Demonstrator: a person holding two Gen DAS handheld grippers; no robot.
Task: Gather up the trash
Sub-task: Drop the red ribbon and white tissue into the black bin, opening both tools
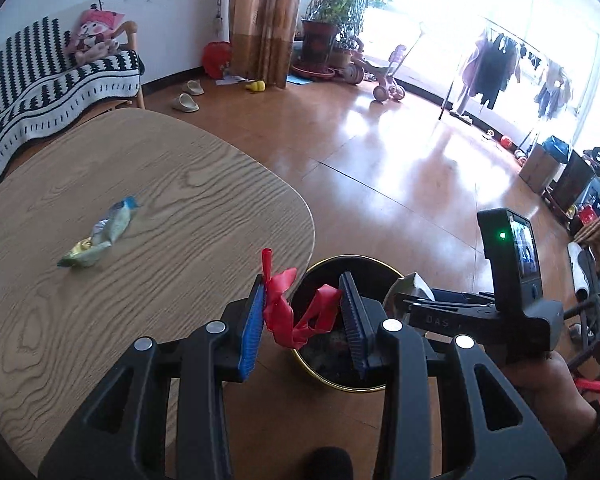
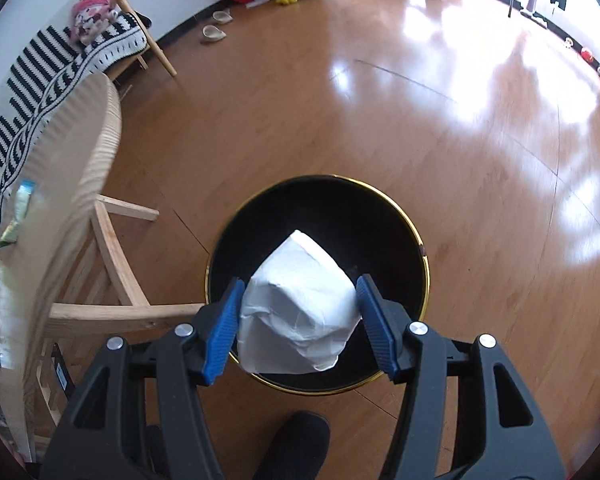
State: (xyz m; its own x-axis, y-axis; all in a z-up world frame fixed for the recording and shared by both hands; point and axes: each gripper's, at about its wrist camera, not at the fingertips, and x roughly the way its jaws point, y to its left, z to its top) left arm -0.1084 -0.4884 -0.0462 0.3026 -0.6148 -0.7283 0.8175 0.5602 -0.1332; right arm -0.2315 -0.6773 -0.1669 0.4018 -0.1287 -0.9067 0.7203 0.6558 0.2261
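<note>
My left gripper [image 1: 303,311] is shut on a crumpled red ribbon [image 1: 296,312], held over the near rim of a round black bin with a gold rim [image 1: 328,380] that stands on the floor beside the table. My right gripper [image 2: 298,318] is shut on a crumpled white paper wad [image 2: 300,312], hanging right above the same black bin [image 2: 380,224]. In the left wrist view the right gripper body [image 1: 508,280] shows at the right, with the white paper [image 1: 410,284] peeking out. Two snack wrappers [image 1: 100,236] lie on the wooden table [image 1: 160,168].
A sofa with a black-and-white throw [image 1: 40,88] stands behind the table. Slippers [image 1: 186,102], plants, a toy trike [image 1: 384,76] and a clothes rack sit farther off on the wooden floor. In the right wrist view the table edge [image 2: 80,152] and its wooden legs stand left of the bin.
</note>
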